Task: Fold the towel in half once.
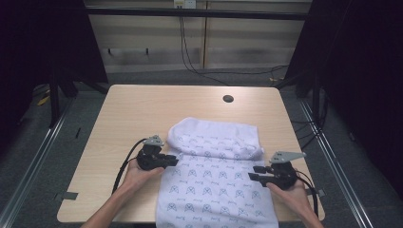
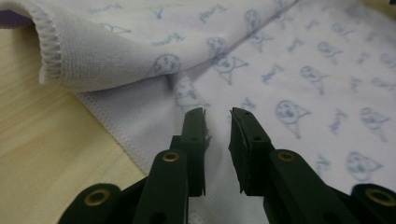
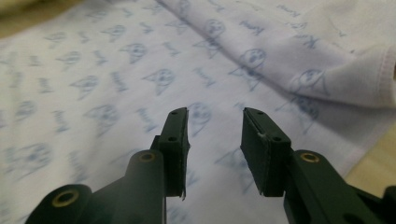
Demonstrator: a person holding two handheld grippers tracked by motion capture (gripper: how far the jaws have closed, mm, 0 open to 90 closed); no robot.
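Towel [image 1: 216,183] lay lengthwise down the middle of the wooden table [image 1: 142,114], white with a small blue print, its far end already doubled back toward me in a soft roll while the near end hung off the table edge by my arms. I held my left gripper [image 1: 172,160] at the towel's left edge, just below that fold, its jaws a little apart and empty, pointing in over the printed cloth beside the stitched hem [image 2: 114,135]. My right gripper [image 1: 254,173] sat opposite at the right edge, its jaws wider apart and also empty, aimed inward over the flat layer. I judged that I had placed them level with each other so both edges could be taken together and the next fold would come out square.
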